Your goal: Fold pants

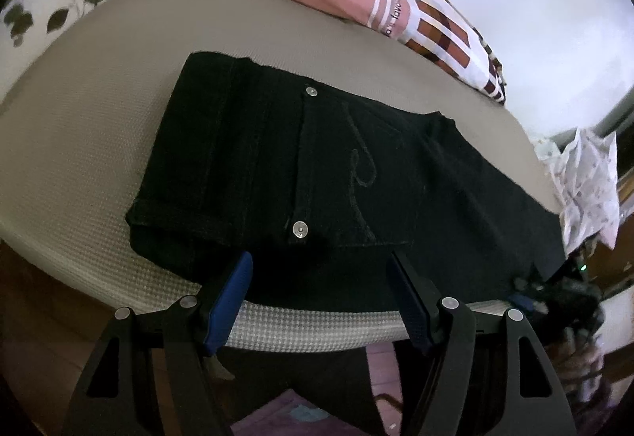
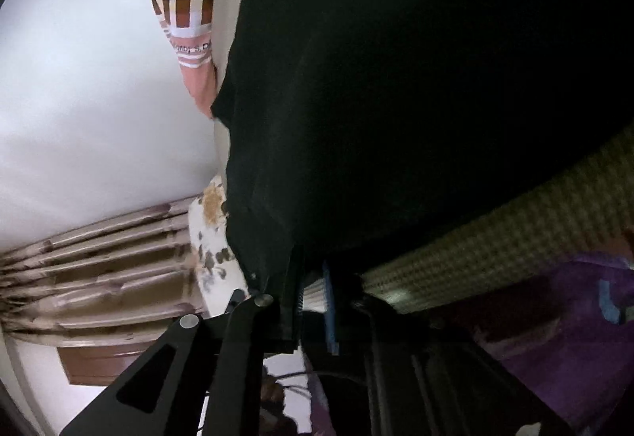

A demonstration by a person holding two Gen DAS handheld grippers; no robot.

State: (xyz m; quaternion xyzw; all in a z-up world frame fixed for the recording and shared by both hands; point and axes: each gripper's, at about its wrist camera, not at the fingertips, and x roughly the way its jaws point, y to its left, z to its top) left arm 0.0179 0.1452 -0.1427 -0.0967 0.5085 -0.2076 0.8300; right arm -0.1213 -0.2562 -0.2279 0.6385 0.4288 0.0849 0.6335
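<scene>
Black pants (image 1: 317, 158) lie folded on the beige mattress (image 1: 99, 119), with two metal rivets and a stitched back pocket facing up. My left gripper (image 1: 320, 257) hovers open at the pants' near edge, its blue pads (image 1: 230, 297) wide apart and nothing between them. At the pants' right end, by the mattress edge, sits my right gripper (image 1: 531, 297). In the right wrist view the black pants (image 2: 396, 99) fill the upper frame. There my right gripper (image 2: 311, 261) is nearly closed, and its tips pinch the fabric's edge.
A pink and checked quilt (image 1: 396, 8) lies along the far side of the mattress, and a floral pillow (image 1: 59, 0) sits at the far left. Patterned cloth (image 1: 586, 182) hangs at the right. A curtain (image 2: 99, 257) and a purple rug (image 2: 574, 337) show in the right wrist view.
</scene>
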